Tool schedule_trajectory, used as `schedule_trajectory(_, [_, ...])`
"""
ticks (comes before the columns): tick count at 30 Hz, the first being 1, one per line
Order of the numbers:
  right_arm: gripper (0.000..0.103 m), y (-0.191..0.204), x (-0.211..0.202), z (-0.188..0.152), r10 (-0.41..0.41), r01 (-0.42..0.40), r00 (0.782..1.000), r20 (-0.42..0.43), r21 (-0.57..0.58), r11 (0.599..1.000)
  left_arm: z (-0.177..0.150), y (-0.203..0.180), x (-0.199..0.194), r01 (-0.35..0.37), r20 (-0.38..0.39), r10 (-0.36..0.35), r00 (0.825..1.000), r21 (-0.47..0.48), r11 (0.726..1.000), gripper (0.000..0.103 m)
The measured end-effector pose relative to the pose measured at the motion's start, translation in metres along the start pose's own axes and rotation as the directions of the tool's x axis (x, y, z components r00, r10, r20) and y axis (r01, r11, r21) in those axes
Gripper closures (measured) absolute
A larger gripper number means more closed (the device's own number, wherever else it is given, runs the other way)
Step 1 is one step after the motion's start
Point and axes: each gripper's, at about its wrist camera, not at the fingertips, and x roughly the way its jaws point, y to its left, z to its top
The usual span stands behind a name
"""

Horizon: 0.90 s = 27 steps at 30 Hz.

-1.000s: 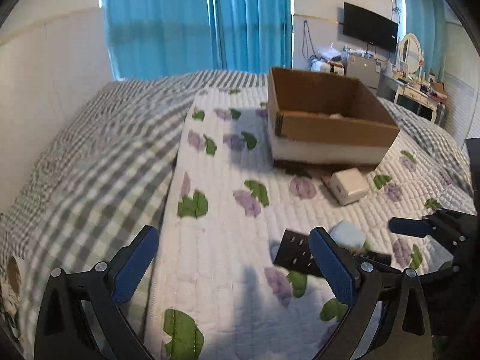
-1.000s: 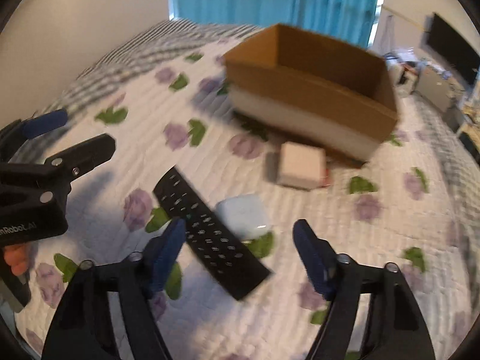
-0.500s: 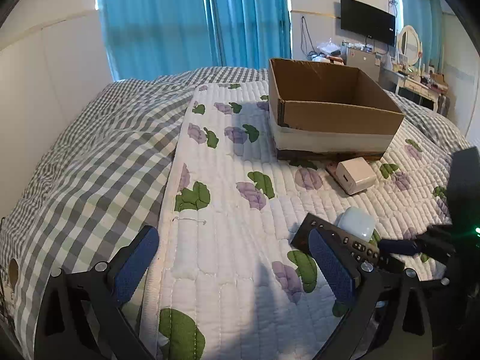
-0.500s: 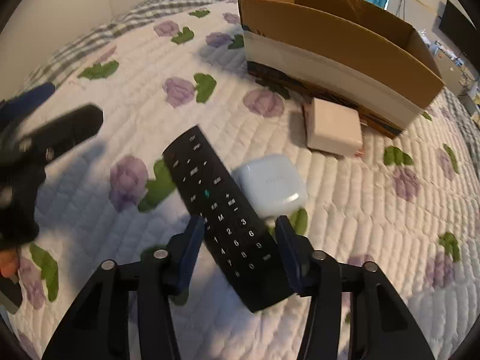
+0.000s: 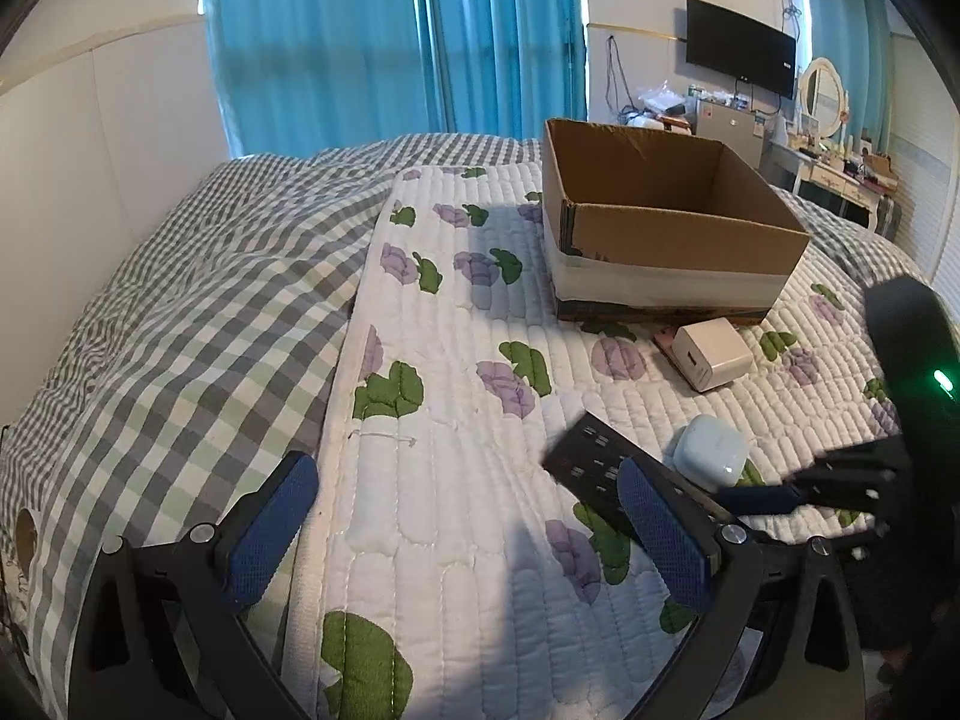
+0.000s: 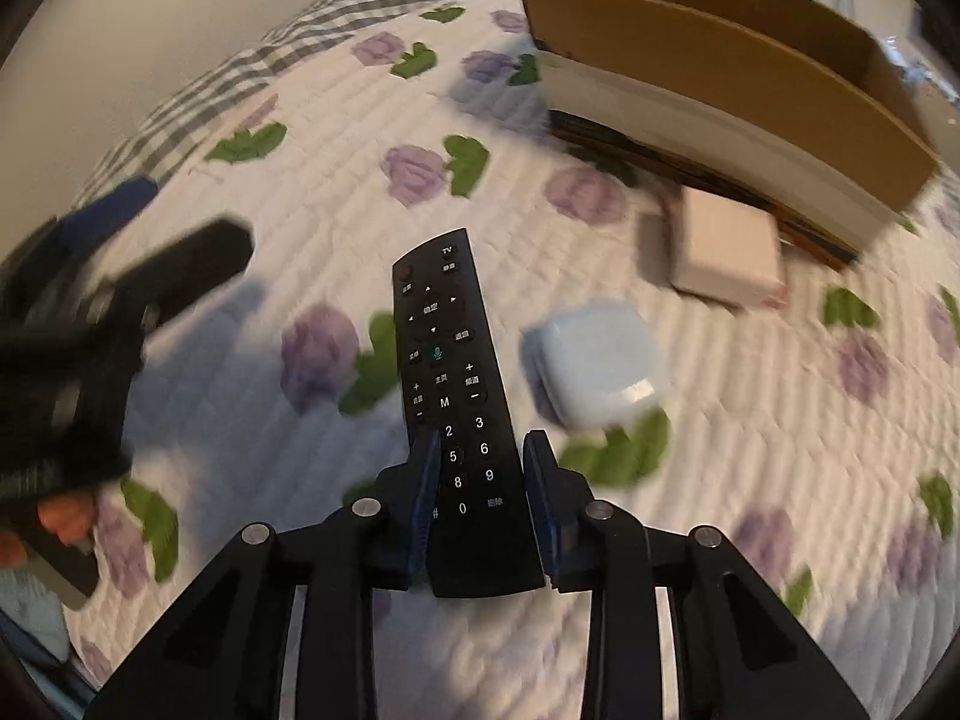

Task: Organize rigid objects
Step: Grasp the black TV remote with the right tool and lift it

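Right gripper (image 6: pixel 483 468) low centre of right wrist frame, jaws just closing, pads clamped on sides of black remote (image 6: pixel 459 396), at number keys. Remote on floral quilt (image 6: pixel 750 480), white earbud case (image 6: pixel 597 366) just right of it. Cardboard box (image 6: pixel 720 54) upper right. Left gripper (image 5: pixel 465 531) spread wide, nothing between jaws.

I'm in a home bedroom: a bed (image 5: pixel 198 312) with a checked cover and flowered quilt (image 5: pixel 456 420), blue curtains (image 5: pixel 390 42), a wall television (image 5: pixel 741 45), and a dressing table (image 5: pixel 840 174) with a mirror (image 5: pixel 819 99).
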Motion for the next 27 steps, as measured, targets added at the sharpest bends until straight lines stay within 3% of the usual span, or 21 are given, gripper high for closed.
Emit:
schedule_trajectory(2, [0.059,-0.006,0.008,0.006,0.042,-0.042,0.999,-0.005,0.034,0.999,0.000,0.000,-0.001,-0.008,-0.002,0.008,1.000,0.002,1.000,0.001])
schedule_trajectory(4, [0.042,-0.010,0.014,0.007,0.095,-0.095,0.995,-0.006,0.056,0.994,-0.001,-0.001,-0.001,-0.016,-0.002,0.016,1.000,0.002,1.000,0.001])
schedule_trajectory(7, [0.040,0.001,0.025,0.006,0.057,-0.057,0.998,-0.019,-0.010,0.998,0.000,0.000,0.001,-0.034,-0.013,0.034,0.999,-0.001,0.999,0.001])
schedule_trajectory(9, [0.046,0.010,0.024,0.009,0.025,-0.025,1.000,0.002,-0.044,0.999,0.001,-0.001,0.000,-0.044,-0.016,0.044,0.999,-0.001,0.999,0.001])
schedule_trajectory(10, [0.058,0.009,0.023,0.010,0.017,-0.017,1.000,0.013,-0.027,0.999,0.001,-0.001,0.000,-0.048,-0.017,0.048,0.999,0.000,0.999,0.001])
schedule_trajectory(12, [0.061,0.004,0.017,0.008,0.031,-0.032,0.998,0.051,0.013,0.999,0.000,-0.002,-0.001,-0.055,-0.021,0.055,0.998,0.004,0.998,0.001])
schedule_trajectory(17, [0.062,0.012,-0.016,-0.013,-0.065,0.064,0.986,0.155,0.012,0.998,-0.002,-0.011,-0.005,-0.069,-0.038,0.070,0.997,0.038,0.997,0.001])
schedule_trajectory(20, [0.062,0.008,-0.049,-0.027,-0.132,0.129,0.960,0.245,0.029,0.991,-0.001,-0.020,-0.012,-0.079,-0.039,0.081,0.996,0.059,0.995,0.001])
schedule_trajectory(23, [0.062,-0.012,-0.075,-0.032,-0.156,0.128,0.937,0.313,0.109,0.986,0.005,-0.030,-0.018,-0.072,-0.046,0.075,0.996,0.069,0.995,0.001])
schedule_trajectory(27, [0.062,-0.037,-0.094,-0.037,-0.210,0.146,0.918,0.335,0.206,0.968,0.015,-0.049,-0.022,-0.063,-0.044,0.068,0.997,0.092,0.994,0.001])
